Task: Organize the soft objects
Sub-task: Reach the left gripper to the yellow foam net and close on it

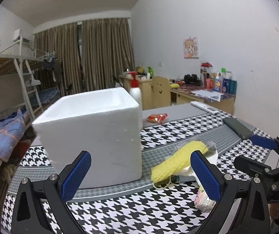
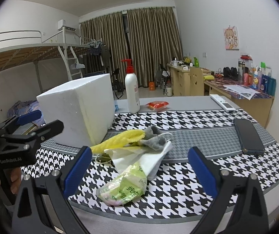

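A counter (image 2: 178, 185) covered in a black-and-white houndstooth cloth fills the near part of both views. On it, toward the left, stands a white foam box (image 1: 92, 136) with thick walls and an open top. Only the left wrist view looks down past its rim into the hollow; the right wrist view shows just its outer walls (image 2: 77, 113).

Just right of the box lies the heap of soft things: a yellow knitted cloth (image 1: 178, 159), a grey sock (image 2: 155, 138), a white paper bag (image 2: 137, 158) and a face mask whose ear loop (image 2: 102, 159) pokes out from under the pile. Nearest the viewer, a pale green soft tissue pack (image 2: 125, 187) lies against the bag. In the left wrist view that pack (image 1: 203, 200) is mostly hidden behind a blue-padded finger, and the sock is a blurred grey fringe.

The left gripper (image 1: 139, 173) hovers before the box, jaws spread wide and empty. The right gripper (image 2: 139, 171) hovers over the heap, jaws equally wide, holding nothing.

The right wrist view alone shows the whole white pump bottle with a red top (image 2: 132, 89) behind the box. A dark phone (image 2: 248, 136), a white remote (image 2: 222, 101) and a red snack packet (image 2: 158, 105) lie farther off.
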